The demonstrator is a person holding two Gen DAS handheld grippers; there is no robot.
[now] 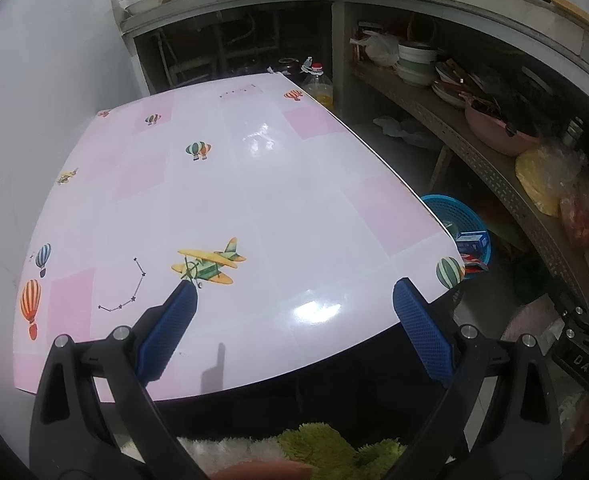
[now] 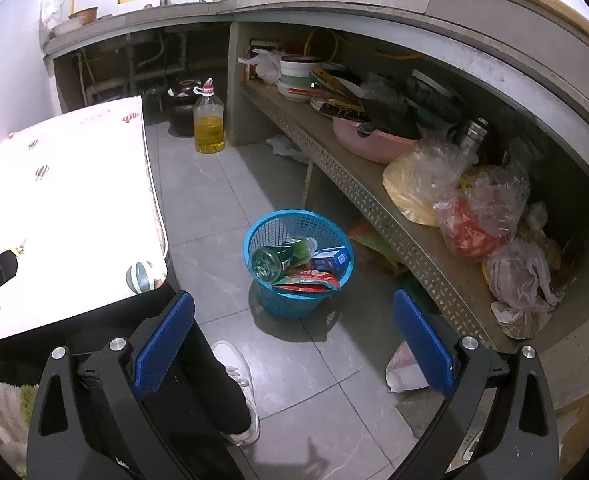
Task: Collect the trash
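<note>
A blue plastic basket [image 2: 294,304] stands on the grey floor tiles beside the table. Inside it lie a green bottle [image 2: 282,256], a blue carton [image 2: 332,258] and a red wrapper [image 2: 310,280]. My right gripper [image 2: 292,304] hangs open above the floor, just short of the basket, with nothing between its blue pads. My left gripper [image 1: 294,294] is open over the near edge of the table [image 1: 254,184], holding nothing. The basket [image 1: 460,216] shows past the table's right edge in the left wrist view. The tabletop, pink and white with balloon and plane prints, bears no loose objects.
A low shelf [image 2: 374,204] at right holds bowls, a pink basin [image 2: 370,140] and plastic bags. An oil bottle [image 2: 209,120] and a dark jar [image 2: 182,108] stand on the floor at the back. A person's leg and white shoe [image 2: 238,392] are below the right gripper.
</note>
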